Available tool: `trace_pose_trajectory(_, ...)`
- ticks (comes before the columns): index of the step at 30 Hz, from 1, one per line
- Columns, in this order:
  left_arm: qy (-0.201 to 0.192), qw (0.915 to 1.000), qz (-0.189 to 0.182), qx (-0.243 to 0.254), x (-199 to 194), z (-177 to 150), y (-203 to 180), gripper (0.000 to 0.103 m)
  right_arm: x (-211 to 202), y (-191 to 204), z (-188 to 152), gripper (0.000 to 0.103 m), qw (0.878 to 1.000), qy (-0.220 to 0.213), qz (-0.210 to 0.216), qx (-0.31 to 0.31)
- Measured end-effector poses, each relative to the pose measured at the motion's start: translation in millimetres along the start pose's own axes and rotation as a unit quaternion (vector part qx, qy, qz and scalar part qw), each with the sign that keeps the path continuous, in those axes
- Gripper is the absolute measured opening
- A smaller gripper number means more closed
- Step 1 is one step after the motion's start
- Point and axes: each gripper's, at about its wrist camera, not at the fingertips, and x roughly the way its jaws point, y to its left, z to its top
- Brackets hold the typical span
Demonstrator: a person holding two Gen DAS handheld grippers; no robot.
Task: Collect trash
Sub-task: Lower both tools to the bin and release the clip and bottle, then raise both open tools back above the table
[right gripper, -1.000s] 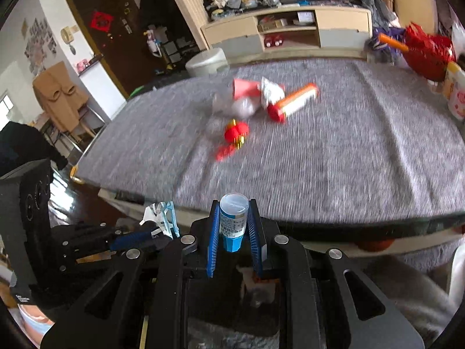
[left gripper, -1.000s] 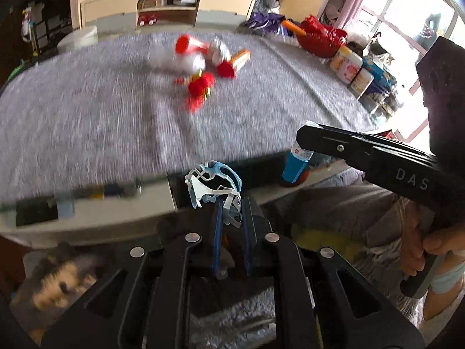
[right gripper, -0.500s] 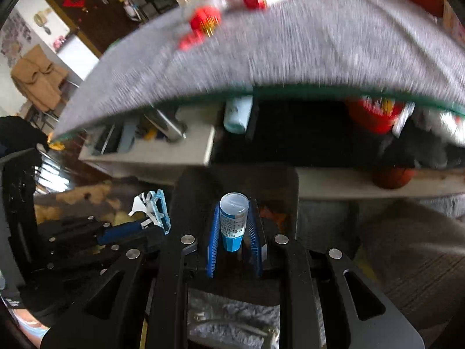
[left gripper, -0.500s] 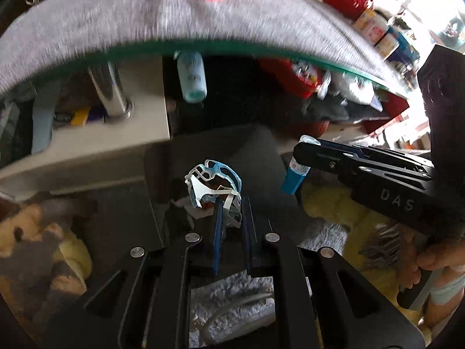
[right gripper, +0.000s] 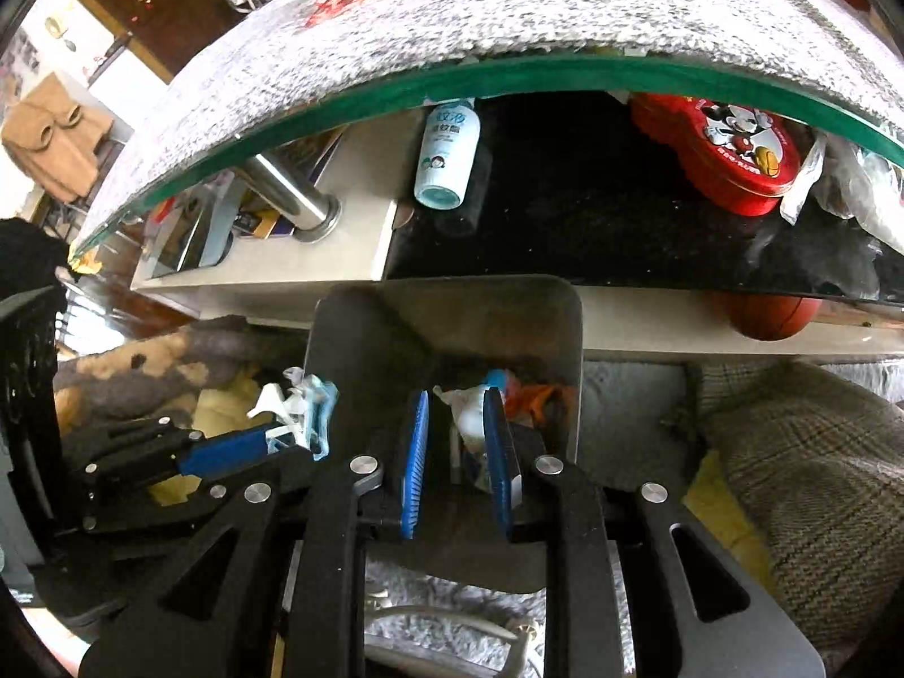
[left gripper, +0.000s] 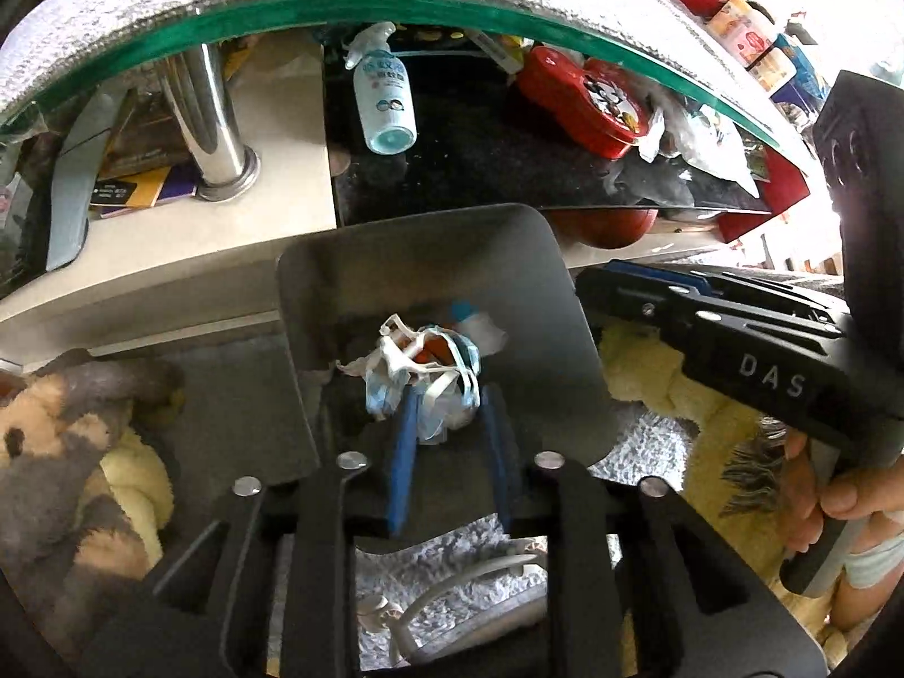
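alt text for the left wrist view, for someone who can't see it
The left gripper, its jaws opening, hangs over a dark bin with a crumpled blue-and-white face mask between its blue fingers. The right gripper reaches in from the right side. Behind, a glass-edged table shelters a spray bottle and a red tin.

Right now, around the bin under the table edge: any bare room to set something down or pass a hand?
Bare: the black shelf between the spray bottle and the red tin; white ledge front, ahead of the metal leg. Crowded: the bin holds trash and both grippers hang over it; plush toy left, blanket right.
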Motion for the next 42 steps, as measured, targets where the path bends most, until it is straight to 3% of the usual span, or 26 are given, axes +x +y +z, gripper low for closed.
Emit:
trace_pose_trajectory(1,-0.002,1.0,0.001,-0.001,-2,0,1,0.027,-1,-1,1,0.031,1.0,-0.001,-0.001,0.003)
trace_pose_trajectory(2,-0.004,1.0,0.002,-0.001,-3,1,1,0.032,-3,-2,2,0.044,1.0,-0.004,0.0,0.007)
trace_pose_trajectory(4,-0.009,0.9999,0.005,-0.002,-7,2,2,0.038,-9,-4,4,0.052,1.0,-0.012,0.001,0.012)
trace_pose_trajectory(6,-0.017,0.9998,0.01,-0.001,-14,3,2,0.05,-17,-6,7,0.064,1.0,-0.021,0.005,0.019)
trace_pose_trajectory(7,-0.022,0.9997,0.013,-0.001,-19,4,3,0.06,-24,-7,10,0.069,0.999,-0.028,0.006,0.023)
trace_pose_trajectory(9,-0.036,0.9991,0.02,-0.002,-30,8,5,0.074,-39,-9,17,0.089,0.999,-0.047,0.003,0.026)
trace_pose_trajectory(11,-0.049,0.9984,0.027,-0.004,-42,14,8,0.086,-52,-10,24,0.094,0.998,-0.062,0.003,0.025)
trace_pose_trajectory(13,-0.056,0.9979,0.031,-0.006,-51,20,11,0.091,-65,-12,33,0.1,0.997,-0.074,0.006,0.028)
trace_pose_trajectory(26,-0.108,0.9932,0.039,0.016,-100,99,6,0.092,-113,-14,117,0.099,0.988,-0.142,-0.053,0.003)
trace_pose_trajectory(36,-0.119,0.9912,0.04,0.043,-89,165,-6,0.091,-98,-24,168,0.099,0.986,-0.149,-0.069,0.006)
trace_pose_trajectory(40,-0.116,0.9911,0.043,0.05,-78,187,-10,0.085,-94,-28,189,0.098,0.985,-0.16,-0.067,0.012)
trace_pose_trajectory(42,-0.114,0.9912,0.041,0.053,-71,196,-11,0.081,-92,-28,200,0.092,0.983,-0.167,-0.071,0.008)
